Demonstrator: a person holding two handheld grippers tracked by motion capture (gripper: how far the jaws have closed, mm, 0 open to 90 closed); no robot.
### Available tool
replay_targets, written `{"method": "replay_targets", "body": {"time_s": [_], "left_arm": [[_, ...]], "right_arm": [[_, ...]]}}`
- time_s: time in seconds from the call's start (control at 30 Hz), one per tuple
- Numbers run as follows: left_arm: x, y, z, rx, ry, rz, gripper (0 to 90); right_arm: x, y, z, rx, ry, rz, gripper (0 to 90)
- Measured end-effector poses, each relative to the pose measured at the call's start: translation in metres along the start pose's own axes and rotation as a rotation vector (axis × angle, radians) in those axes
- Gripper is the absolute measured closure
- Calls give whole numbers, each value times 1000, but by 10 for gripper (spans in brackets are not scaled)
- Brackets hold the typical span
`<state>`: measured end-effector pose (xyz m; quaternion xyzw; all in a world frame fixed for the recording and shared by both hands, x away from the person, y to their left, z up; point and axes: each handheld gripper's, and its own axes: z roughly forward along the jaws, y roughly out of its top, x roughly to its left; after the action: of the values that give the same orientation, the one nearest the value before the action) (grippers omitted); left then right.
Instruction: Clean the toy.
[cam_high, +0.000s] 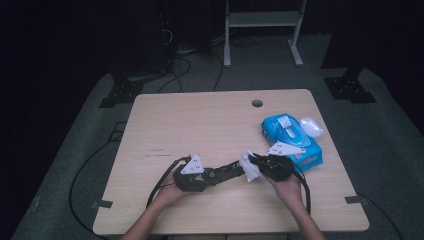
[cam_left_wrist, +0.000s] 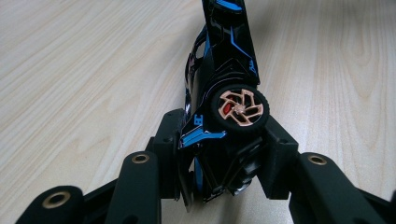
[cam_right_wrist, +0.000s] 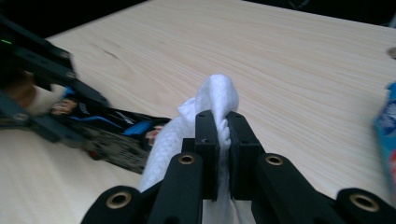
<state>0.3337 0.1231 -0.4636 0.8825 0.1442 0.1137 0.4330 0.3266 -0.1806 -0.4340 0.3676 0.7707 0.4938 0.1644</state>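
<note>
Clearly we have the stiff, glossy toy car (cam_left_wrist: 219, 98) clamped at its rear in the left gripper (cam_left_wrist: 224, 154), on its side near the table's (cam_high: 200, 120) front edge; the right gripper (cam_right_wrist: 223, 135) pinches a soft, light wipe (cam_right_wrist: 217, 93) against its nose.

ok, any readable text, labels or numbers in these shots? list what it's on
None can be read.
Blue wipes pack: printing on its face, too small and blurred.
Toy car: blue stripes and marks on the black body, no legible letters.
White wipe: plain.
Table: faint dark marks near the left side, unreadable.
</note>
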Motion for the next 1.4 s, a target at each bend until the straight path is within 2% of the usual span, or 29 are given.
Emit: {"method": "replay_targets", "body": {"time_s": [0.1, 0.17, 0.2, 0.3, 0.37, 0.4, 0.47, 0.6, 0.73, 0.83, 1.03, 1.2, 1.27, 1.4], "left_arm": [[-1, 0, 0, 1, 3, 1, 581], [0, 0, 0, 3, 3, 0, 581], [0, 0, 0, 0, 3, -3, 581], [0, 0, -1, 2, 3, 1, 581], [1, 0, 0, 2, 2, 2, 581], [1, 0, 0, -1, 1, -2, 581], [1, 0, 0, -1, 1, -2, 581], [0, 0, 0, 1, 6, -4, 580], [0, 0, 0, 3, 13, -2, 579], [0, 1, 0, 2, 13, -1, 578], [1, 1, 1, -3, 12, -5, 579], [0, 1, 1, -3, 13, -7, 578], [0, 1, 1, -3, 12, -6, 579], [0, 0, 0, -4, 10, -8, 579]], "right_arm": [[12, 3, 6, 4, 48, -34, 836], [17, 2, 10, 22, 45, -64, 836], [15, 2, 10, 21, 42, -60, 836], [5, -1, 7, 34, -6, -41, 837], [2, -3, 6, 24, 6, -9, 837], [4, -3, 6, 20, 12, -17, 836], [10, 0, 7, 4, 42, -28, 836], [19, 3, 16, 14, 51, -48, 837], [36, 6, 26, 25, 72, -90, 837], [42, 10, 29, 27, 86, -104, 838], [49, 15, 28, 6, 145, -76, 839], [65, 23, 37, -13, 219, -75, 839], [73, 24, 44, 2, 245, -75, 838], [81, 20, 59, 51, 247, -110, 838]]}}
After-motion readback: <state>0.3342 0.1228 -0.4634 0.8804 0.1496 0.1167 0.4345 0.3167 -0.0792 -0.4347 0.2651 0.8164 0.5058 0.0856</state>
